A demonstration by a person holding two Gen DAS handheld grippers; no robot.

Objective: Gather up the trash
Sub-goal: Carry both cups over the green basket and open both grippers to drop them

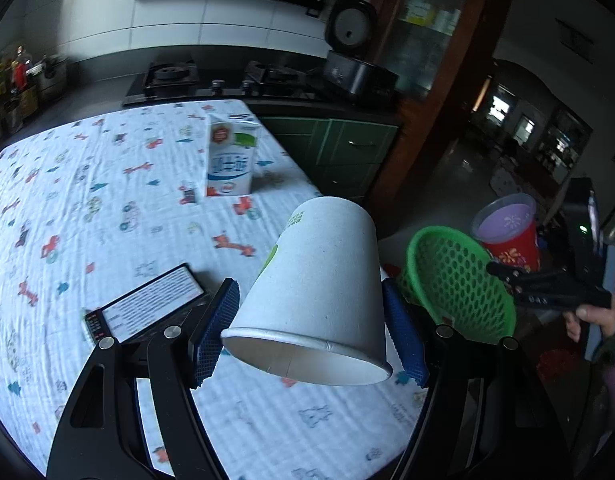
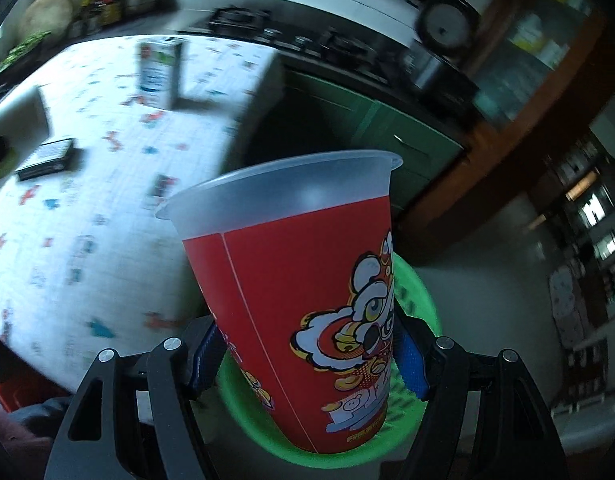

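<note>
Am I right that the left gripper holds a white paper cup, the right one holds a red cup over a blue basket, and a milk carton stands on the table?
Nearly. The basket is green, not blue, as both wrist views show. The rest holds: left gripper grips the white paper cup, right gripper the red cup, and the milk carton stands on the table.

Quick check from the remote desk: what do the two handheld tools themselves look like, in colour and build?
Both match: left tool and right tool have black linkage arms with silver round rivets and blue, finely ribbed pads. From the left wrist view, the right tool shows a black body with a small green light; no cables visible.
</note>
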